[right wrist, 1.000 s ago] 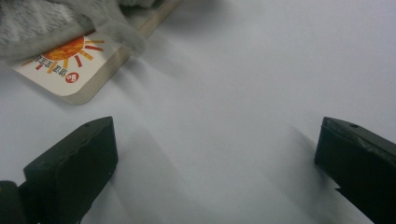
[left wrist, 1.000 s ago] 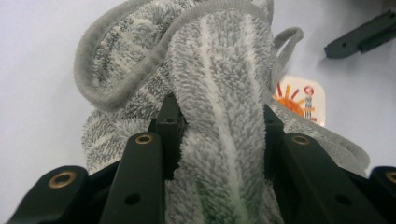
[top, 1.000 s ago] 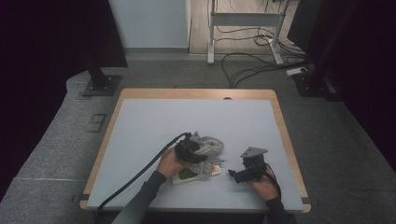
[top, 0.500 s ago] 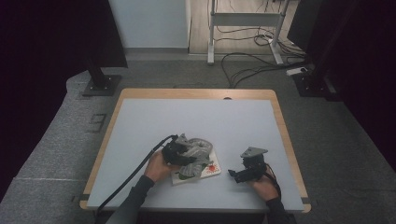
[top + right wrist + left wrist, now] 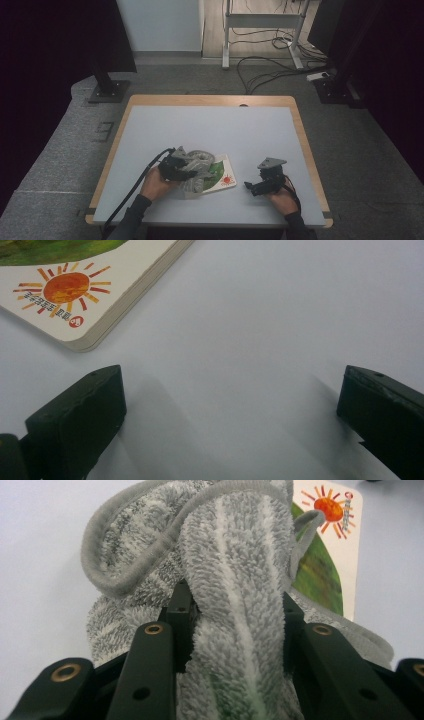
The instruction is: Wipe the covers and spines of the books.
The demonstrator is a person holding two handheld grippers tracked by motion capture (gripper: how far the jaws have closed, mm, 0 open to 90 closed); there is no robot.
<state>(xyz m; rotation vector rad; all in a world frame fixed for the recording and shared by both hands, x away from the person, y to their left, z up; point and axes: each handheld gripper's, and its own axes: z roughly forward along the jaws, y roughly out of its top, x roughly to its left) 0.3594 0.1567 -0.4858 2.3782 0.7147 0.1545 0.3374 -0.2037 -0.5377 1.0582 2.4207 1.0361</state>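
Clamping a fold of the grey striped towel (image 5: 235,580), the left gripper (image 5: 176,167) has it partly off the picture book (image 5: 220,176) near the table's (image 5: 210,125) front, while the right gripper (image 5: 264,184) rests aside with fingers apart, so uncovering seems about half finished.

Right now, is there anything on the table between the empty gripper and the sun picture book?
No. In the right gripper view, bare white table lies between the right gripper and the book.
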